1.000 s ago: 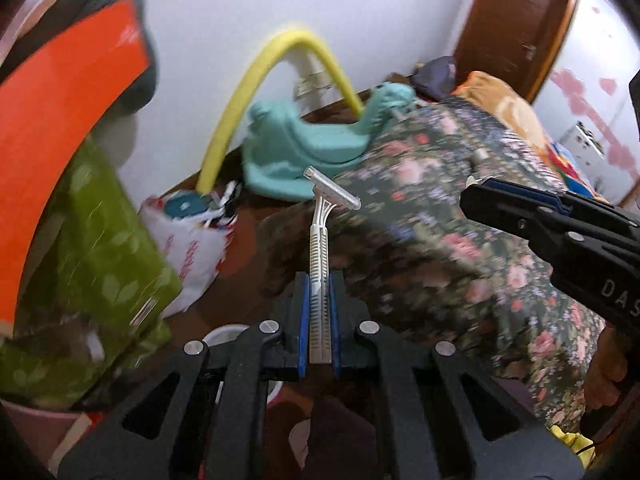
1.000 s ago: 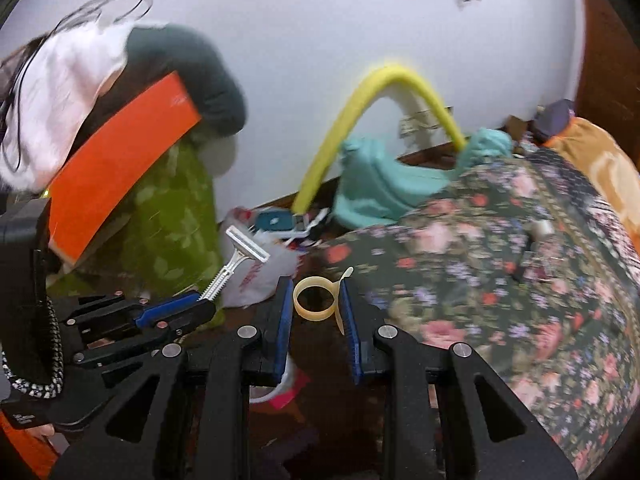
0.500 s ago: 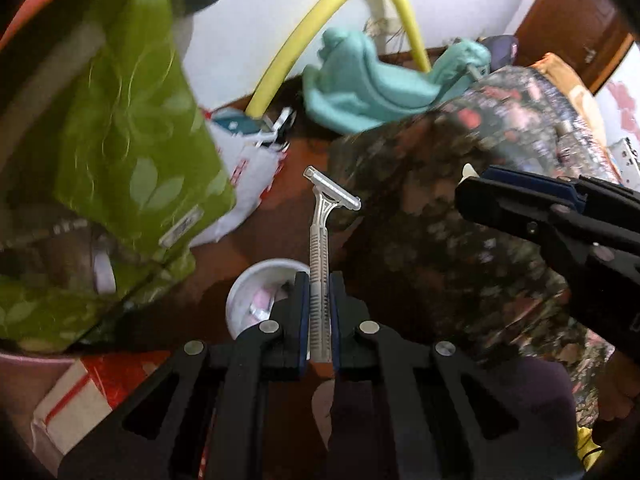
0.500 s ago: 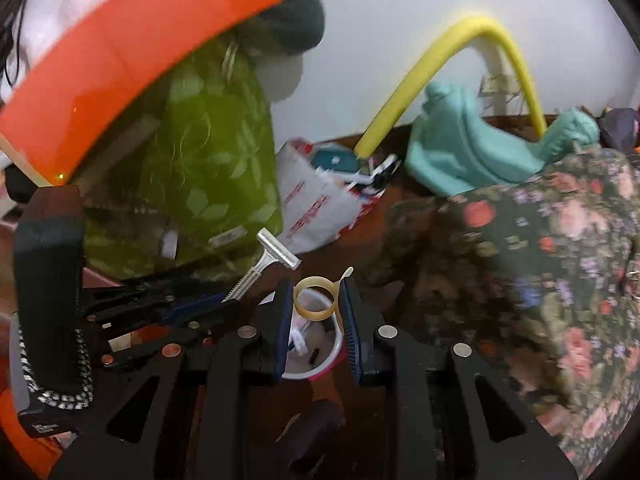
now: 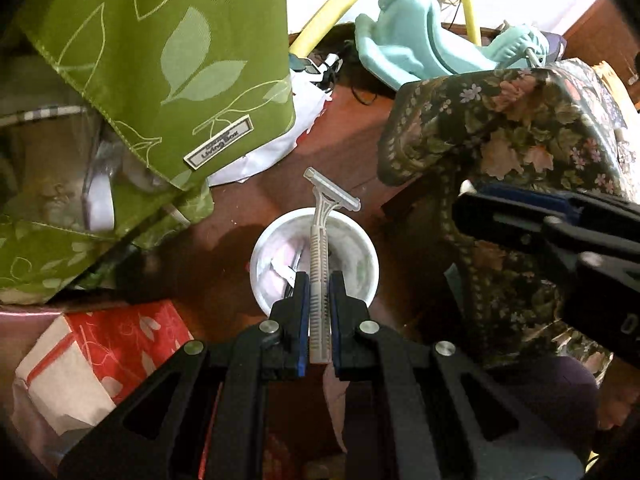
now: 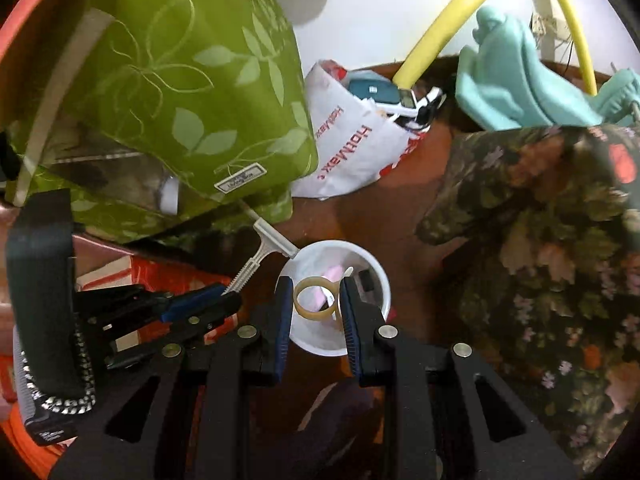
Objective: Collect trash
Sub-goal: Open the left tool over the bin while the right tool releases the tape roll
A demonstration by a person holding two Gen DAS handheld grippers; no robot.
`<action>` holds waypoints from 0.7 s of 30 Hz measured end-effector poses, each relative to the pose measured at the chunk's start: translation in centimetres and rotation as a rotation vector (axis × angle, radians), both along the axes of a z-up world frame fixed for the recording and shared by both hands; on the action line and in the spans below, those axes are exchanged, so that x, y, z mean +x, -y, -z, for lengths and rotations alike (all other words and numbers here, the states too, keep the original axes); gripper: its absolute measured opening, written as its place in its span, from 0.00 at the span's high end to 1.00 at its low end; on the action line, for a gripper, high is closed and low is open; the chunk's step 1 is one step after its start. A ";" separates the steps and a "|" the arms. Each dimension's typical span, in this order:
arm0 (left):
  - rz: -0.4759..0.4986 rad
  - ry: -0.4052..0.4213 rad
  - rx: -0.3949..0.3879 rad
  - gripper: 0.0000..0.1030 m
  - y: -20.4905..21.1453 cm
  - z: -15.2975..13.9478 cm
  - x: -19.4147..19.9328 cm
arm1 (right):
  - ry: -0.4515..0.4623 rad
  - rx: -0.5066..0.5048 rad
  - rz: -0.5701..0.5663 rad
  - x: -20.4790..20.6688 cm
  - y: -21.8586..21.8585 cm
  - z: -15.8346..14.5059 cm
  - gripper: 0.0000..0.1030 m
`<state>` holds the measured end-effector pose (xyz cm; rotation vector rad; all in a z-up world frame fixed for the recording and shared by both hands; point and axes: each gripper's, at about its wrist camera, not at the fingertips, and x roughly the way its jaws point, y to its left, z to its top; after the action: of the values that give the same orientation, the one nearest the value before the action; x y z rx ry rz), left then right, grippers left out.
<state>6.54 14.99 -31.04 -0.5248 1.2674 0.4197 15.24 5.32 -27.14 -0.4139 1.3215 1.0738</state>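
My left gripper (image 5: 319, 280) is shut on a white disposable razor (image 5: 320, 248), head pointing away, held right above a small white trash bin (image 5: 368, 276) on the brown floor. The razor also shows in the right wrist view (image 6: 256, 258). My right gripper (image 6: 314, 284) is shut on a yellowish tape ring (image 6: 316, 304) and holds it over the same bin (image 6: 380, 276), which has pink and white scraps inside. The left gripper (image 6: 200, 300) shows at the left of the right wrist view; the right gripper (image 5: 520, 216) shows at the right of the left wrist view.
A green leaf-print bag (image 5: 160, 60) hangs at left above a red and white tissue box (image 5: 100, 352). A white plastic shopping bag (image 6: 352, 152), a yellow hose (image 6: 460, 12) and a teal plastic seat (image 6: 512, 88) lie behind. A floral bedspread (image 5: 520, 140) is at right.
Both grippers have tilted down and moved over the white bin while keeping hold of the razor and the tape ring. The bin now lies directly under both.
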 end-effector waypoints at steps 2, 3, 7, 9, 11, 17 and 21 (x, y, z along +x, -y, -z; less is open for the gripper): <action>-0.013 -0.003 -0.019 0.90 -0.4 0.2 0.1 | -0.025 0.002 -0.001 0.1 -0.3 0.3 0.78; -0.017 -0.017 -0.031 0.88 -0.5 0.4 0.2 | -0.039 -0.002 -0.003 0.2 -0.3 0.4 0.78; -0.020 -0.049 -0.025 0.84 -0.7 0.7 0.4 | -0.092 -0.047 0.002 0.4 -0.2 1.3 0.68; -0.019 -0.046 -0.023 0.84 -0.5 0.5 0.4 | -0.094 -0.053 0.008 0.3 0.2 1.2 0.65; -0.018 -0.041 -0.022 0.84 -0.4 0.1 0.3 | -0.085 -0.060 0.009 0.2 0.6 1.1 0.65; -0.003 -0.021 0.002 0.84 0.5 -1.9 0.2 | -0.047 -0.041 0.021 0.3 1.9 -0.8 0.65; 0.010 0.000 0.024 0.84 1.5 -3.8 0.2 | -0.002 -0.011 0.030 0.3 3.2 -3.1 0.65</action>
<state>6.71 13.45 -27.25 -0.4982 1.2635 0.4259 15.58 2.11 -24.01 -0.3997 1.3318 1.0423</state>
